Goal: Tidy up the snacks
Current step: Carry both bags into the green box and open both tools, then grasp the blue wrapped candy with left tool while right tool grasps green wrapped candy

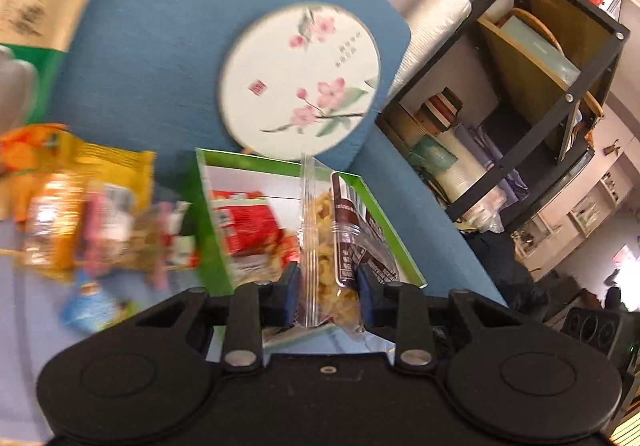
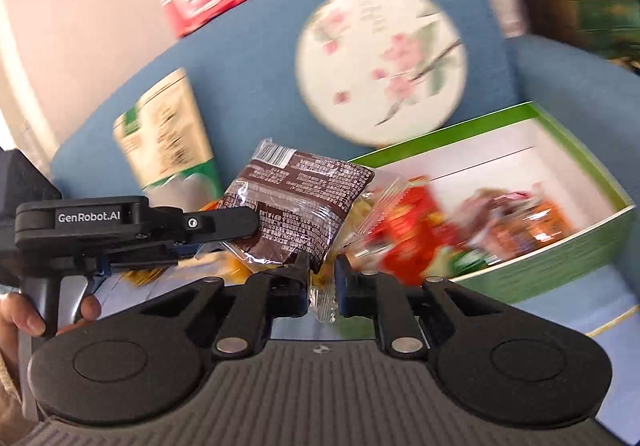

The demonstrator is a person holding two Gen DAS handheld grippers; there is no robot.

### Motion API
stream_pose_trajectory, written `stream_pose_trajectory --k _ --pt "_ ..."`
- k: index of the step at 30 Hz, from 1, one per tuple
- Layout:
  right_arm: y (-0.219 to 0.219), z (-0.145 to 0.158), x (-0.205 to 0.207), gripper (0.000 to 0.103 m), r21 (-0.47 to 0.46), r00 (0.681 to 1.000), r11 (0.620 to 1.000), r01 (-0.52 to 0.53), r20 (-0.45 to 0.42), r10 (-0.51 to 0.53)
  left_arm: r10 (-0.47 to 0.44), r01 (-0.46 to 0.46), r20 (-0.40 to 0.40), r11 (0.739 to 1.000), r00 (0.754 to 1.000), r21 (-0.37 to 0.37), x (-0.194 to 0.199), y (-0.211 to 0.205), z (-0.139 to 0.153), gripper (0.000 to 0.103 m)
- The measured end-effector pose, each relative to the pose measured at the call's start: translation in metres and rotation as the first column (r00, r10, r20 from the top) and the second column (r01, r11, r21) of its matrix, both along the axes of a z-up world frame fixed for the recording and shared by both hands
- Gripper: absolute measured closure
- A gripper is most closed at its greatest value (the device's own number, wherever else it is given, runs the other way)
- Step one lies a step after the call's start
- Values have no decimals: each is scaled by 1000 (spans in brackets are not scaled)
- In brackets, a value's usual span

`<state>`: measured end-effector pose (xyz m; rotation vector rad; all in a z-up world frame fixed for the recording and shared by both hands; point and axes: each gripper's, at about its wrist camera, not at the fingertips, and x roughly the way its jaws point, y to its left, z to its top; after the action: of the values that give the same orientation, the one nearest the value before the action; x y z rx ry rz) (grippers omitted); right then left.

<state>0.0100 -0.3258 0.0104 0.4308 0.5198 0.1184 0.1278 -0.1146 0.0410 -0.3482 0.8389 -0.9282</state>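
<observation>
A clear snack bag (image 1: 326, 246) with a brown label, filled with pale yellow crisps, hangs clamped in the left gripper (image 1: 328, 292) above the near edge of a green-rimmed white box (image 1: 280, 168) already holding red packets. The right gripper (image 2: 323, 282) is pinched on the crimped edge of a small orange-tinted wrapper (image 2: 325, 306) — the box sits beyond it. Loose snacks (image 1: 92, 222) lie blurred beside the box on the pale surface (image 1: 24, 310), before a blue sofa (image 1: 160, 26) and a round floral fan (image 1: 300, 82).
</observation>
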Motion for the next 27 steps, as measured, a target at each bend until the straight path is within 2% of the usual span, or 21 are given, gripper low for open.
stream_pose_trajectory --k 3,10,11,12,13,14,16,19,23,27 --pt "-24 -2 6 80 -1 999 999 54 5 -54 -34 34 30 999 999 12 9 -34 0 68" --pt "-56 -8 22 80 -25 990 990 140 5 -140 -55 55 21 998 998 19 34 -81 -12 65" --pt "-59 -10 24 80 -34 989 988 151 7 -151 -49 48 33 998 998 37 37 -87 -16 51" --pt "-60 -14 28 72 -56 987 985 164 12 -163 -40 37 43 998 998 60 39 -91 -20 19" --pt "-60 -19 32 59 -94 984 980 175 10 -175 -21 17 46 996 999 87 42 -93 -25 2" --pt "-60 -24 35 53 -127 983 975 180 -1 -182 8 -13 49 994 999 104 43 -92 -28 0" --pt "-57 -33 38 26 -204 981 961 186 -20 -194 57 -61 54 994 997 93 42 -78 -29 0" --pt "-51 -35 26 3 -257 982 948 186 5 -191 107 -112 65 991 992 75 37 -51 -22 0" --pt "-36 -22 9 0 -275 983 944 182 53 -175 153 -166 127 981 980 103 25 -12 -5 0" --pt "-11 -7 -3 0 -291 989 948 131 98 -107 220 -242 161 961 962 131 10 30 1 0"
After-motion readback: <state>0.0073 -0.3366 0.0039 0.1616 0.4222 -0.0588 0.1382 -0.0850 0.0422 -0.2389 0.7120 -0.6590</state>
